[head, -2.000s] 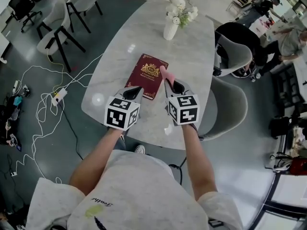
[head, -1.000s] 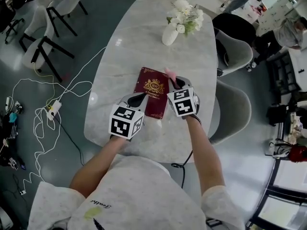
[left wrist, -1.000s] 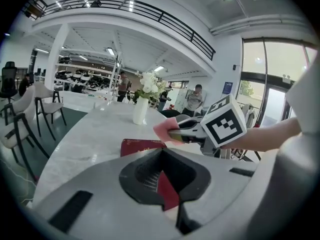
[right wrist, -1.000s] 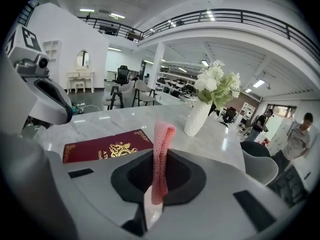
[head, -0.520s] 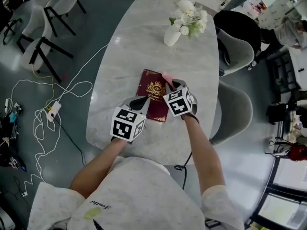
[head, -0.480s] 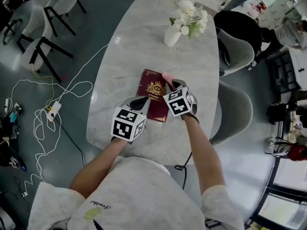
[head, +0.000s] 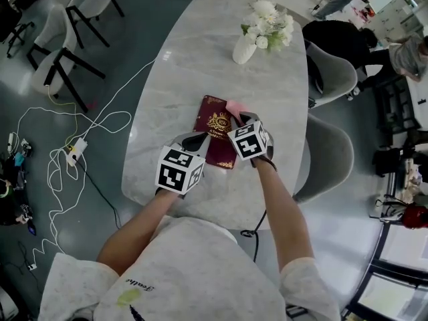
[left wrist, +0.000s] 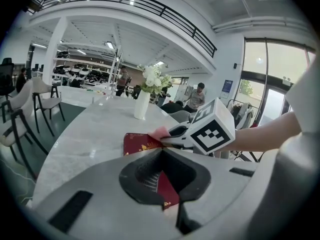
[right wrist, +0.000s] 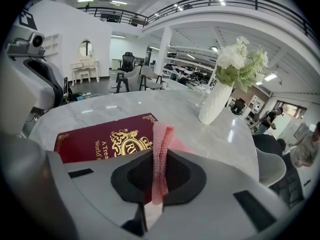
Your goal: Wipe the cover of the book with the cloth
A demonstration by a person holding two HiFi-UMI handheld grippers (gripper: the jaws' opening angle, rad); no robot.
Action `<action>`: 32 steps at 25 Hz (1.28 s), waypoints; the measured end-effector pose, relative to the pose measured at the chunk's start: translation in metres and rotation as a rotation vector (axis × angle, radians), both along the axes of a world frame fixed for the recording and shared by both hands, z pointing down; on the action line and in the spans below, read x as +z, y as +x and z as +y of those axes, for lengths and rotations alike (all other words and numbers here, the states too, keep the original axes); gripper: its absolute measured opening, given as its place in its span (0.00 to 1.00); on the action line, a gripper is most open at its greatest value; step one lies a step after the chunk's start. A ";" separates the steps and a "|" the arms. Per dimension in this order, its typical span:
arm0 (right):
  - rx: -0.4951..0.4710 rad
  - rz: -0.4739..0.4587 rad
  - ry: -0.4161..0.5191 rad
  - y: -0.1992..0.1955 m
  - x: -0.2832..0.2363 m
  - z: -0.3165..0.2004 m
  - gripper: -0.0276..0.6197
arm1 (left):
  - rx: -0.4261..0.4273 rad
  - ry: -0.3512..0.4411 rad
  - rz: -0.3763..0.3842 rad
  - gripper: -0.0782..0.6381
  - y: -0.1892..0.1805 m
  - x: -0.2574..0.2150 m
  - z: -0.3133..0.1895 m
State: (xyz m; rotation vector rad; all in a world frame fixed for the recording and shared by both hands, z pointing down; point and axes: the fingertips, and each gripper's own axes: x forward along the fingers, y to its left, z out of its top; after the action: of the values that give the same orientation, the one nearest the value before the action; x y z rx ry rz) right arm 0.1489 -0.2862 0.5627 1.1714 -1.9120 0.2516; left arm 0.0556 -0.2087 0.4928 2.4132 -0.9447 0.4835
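Book (head: 215, 131): closed, dark red cover with a gold crest facing up, lying flat on the marble counter (head: 200, 59) in front of the person.
Cloth (right wrist: 161, 146): pink, standing upright where it is pinched, its free end lying on the far right part of the cover.
Right tongs (right wrist: 159, 156): clamped on the cloth, above the book's right side.
Left tongs (left wrist: 161, 154): jaws together, tips at the book's near edge.
Vase (head: 244, 49): white, holding pale flowers, farther along the counter, well apart from the book.
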 end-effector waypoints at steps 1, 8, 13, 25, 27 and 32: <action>-0.003 -0.002 -0.002 -0.001 0.001 0.000 0.07 | -0.002 0.000 -0.002 0.12 0.000 0.001 0.000; -0.026 -0.006 0.005 -0.004 0.001 0.004 0.07 | -0.015 -0.005 -0.010 0.12 -0.001 0.004 0.005; -0.039 -0.008 0.000 -0.006 0.000 0.010 0.07 | -0.020 0.000 -0.013 0.12 0.000 0.002 0.010; -0.058 -0.022 -0.008 -0.010 0.002 0.021 0.07 | -0.032 0.008 -0.034 0.12 -0.002 0.001 0.018; -0.060 -0.023 -0.009 -0.011 0.002 0.022 0.07 | -0.035 0.009 -0.036 0.12 -0.002 0.000 0.019; -0.069 -0.030 -0.011 -0.012 0.004 0.027 0.07 | -0.039 0.014 -0.038 0.12 -0.002 -0.001 0.022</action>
State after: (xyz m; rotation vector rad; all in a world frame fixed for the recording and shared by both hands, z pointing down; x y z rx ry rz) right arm 0.1371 -0.2593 0.5663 1.0975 -1.9705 0.2434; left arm 0.0540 -0.1863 0.4918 2.4014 -1.0130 0.5111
